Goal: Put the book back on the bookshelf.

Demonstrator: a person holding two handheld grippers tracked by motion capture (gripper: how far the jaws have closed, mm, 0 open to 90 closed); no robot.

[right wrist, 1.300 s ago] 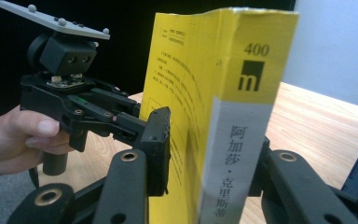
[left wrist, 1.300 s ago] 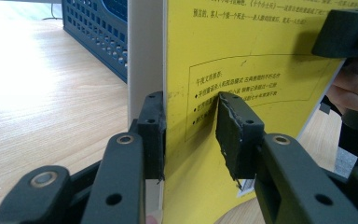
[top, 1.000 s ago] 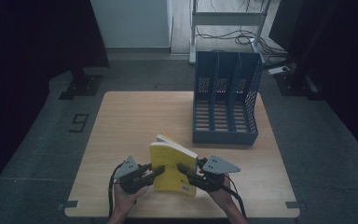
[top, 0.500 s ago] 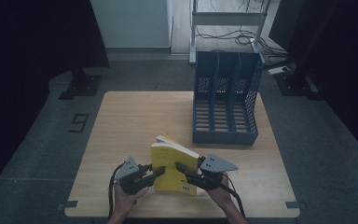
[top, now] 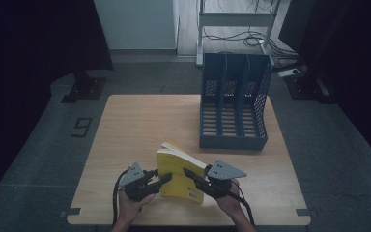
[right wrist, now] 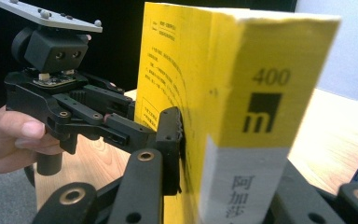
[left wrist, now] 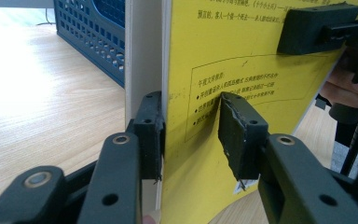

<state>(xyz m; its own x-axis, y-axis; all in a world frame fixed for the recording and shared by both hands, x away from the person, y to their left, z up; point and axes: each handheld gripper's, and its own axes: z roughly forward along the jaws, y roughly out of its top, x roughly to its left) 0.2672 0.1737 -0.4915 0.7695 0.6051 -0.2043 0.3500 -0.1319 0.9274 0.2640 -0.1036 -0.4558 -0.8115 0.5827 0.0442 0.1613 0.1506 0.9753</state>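
**A:** Start at your left. Where was your left gripper in relation to the yellow paperback?

**B:** At the book's left edge, near the front of the bench. In the left gripper view one jaw lay against the white page block and the other against the yellow cover, so you had the jaws narrowed onto the paperback across its thickness. Whether the cover-side pad was pressing hard or only touching, I could not tell.

**A:** And the book itself?

**B:** You held it upright and tilted between both grippers, its lower edge at or just above the bench; I could not tell which. The blue magazine file stood well apart, farther back on the right.

**A:** Then the right side?

**B:** Your right gripper took the opposite edge. In the right gripper view one jaw was flat on the cover beside the spine; the other was hidden behind the paperback, but the jaws looked closed on it.

**A:** How would it handle?

**B:** I judged it thick and fairly heavy, with a glossy, soft cover likely to slide. A hold near the spine, where the block is stiffest, seemed safest; a grip near the open edge could let pages fan or flex.
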